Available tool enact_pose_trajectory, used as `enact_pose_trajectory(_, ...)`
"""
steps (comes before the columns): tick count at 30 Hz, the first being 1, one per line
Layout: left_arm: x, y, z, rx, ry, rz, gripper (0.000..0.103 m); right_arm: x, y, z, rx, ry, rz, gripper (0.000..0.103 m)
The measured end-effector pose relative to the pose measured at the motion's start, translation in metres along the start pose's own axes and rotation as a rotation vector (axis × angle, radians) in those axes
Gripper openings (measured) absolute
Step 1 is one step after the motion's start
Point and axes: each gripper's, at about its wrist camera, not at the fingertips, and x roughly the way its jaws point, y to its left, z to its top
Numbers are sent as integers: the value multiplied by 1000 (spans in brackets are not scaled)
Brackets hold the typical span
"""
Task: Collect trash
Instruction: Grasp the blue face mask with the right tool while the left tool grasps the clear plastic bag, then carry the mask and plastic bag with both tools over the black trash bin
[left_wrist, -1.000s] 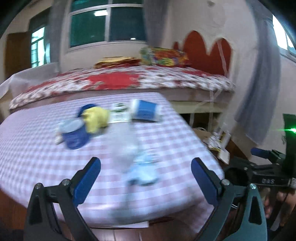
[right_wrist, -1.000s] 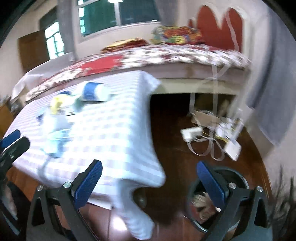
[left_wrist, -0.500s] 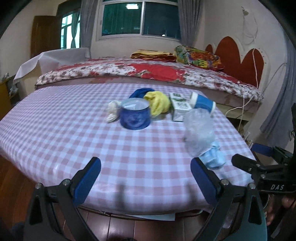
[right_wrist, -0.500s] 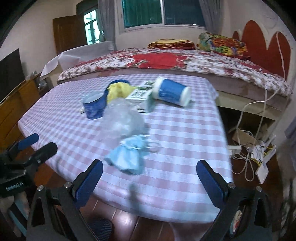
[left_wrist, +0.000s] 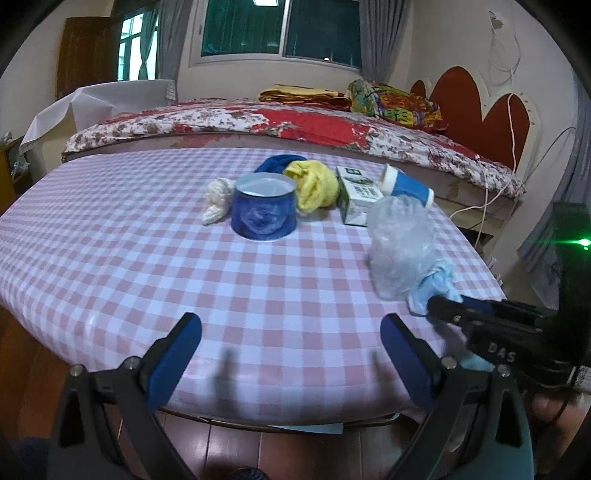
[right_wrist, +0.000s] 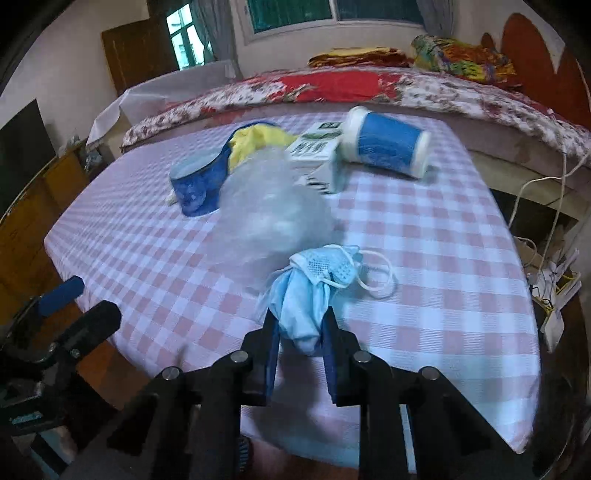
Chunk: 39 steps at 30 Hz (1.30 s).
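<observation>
Checked tablecloth (right_wrist: 424, 258) ends just below both claws, with bare cloth to the right of the crumpled blue face mask (right_wrist: 314, 288) and a clear plastic bag (right_wrist: 269, 214) touching it behind. Right gripper (right_wrist: 300, 332) is closing, its blue pads on either side of the mask's near end and seemingly pinching it. Left gripper (left_wrist: 291, 350) stands wide apart over bare cloth, holding nothing. Mask lies near the table's front edge, its long axis running away from the claw, ear loop trailing right.
</observation>
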Motion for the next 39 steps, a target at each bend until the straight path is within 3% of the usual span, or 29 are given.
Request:
enact_pose_trajectory(9, 20, -49, 9, 62, 10, -89, 92, -20, -63, -1, 89, -39, -88, 23)
enact_pose_trajectory(18, 51, -87, 28, 98, 24, -161, 81, -24, -89, 4, 114, -67, -118, 23)
enact_pose_trajectory(21, 59, -92, 32, 95, 37, -174, 64, -23, -96, 5, 131, -68, -123, 23)
enact_pose_trajectory(22, 63, -93, 32, 98, 51, -182, 46, -23, -98, 4, 135, -69, -125, 23)
enact_pose_trajectory(23, 66, -94, 33, 100, 63, -196, 40, -23, -100, 4, 140, -71, -127, 23)
enact_pose_trajectory(39, 43, -156, 25, 209, 39, -279, 39, -68, -145, -16, 216, -131, -196, 23)
